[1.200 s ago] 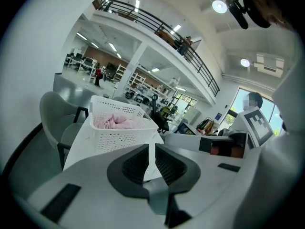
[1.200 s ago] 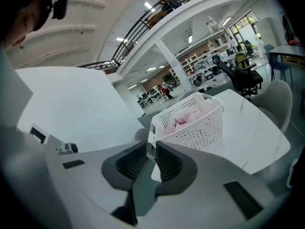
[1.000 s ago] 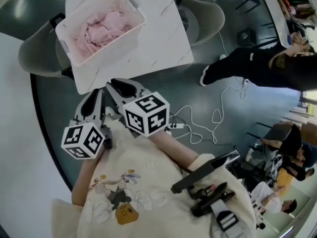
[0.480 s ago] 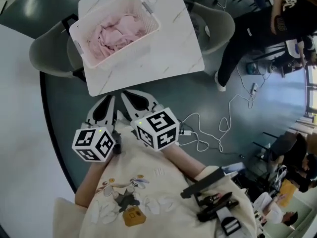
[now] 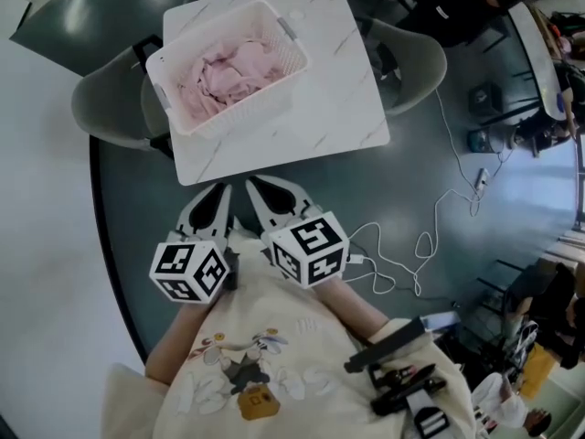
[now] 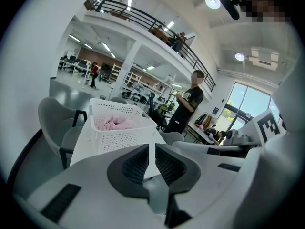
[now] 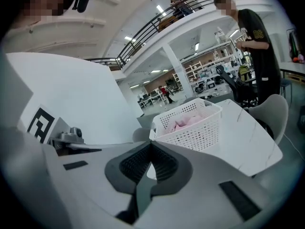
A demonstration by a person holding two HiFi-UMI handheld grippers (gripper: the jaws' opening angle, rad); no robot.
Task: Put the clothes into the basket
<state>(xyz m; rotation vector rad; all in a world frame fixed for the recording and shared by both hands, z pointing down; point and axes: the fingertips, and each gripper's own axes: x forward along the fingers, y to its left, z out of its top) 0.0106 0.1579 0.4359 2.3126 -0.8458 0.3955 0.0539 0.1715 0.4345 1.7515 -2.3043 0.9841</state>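
Pink clothes (image 5: 228,69) are sitting inside the white basket (image 5: 239,103), which is sitting at the tabletop's (image 5: 338,108) far-left corner. I'm holding the 2 grippers side by side just off the near edge. Left gripper (image 5: 222,190) and right gripper (image 5: 253,185) are both clamped fully closed, gripping nothing and pointing toward the basket.

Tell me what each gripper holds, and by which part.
Nothing. Left gripper and right gripper are shut and empty; the pink clothes lie in the basket.
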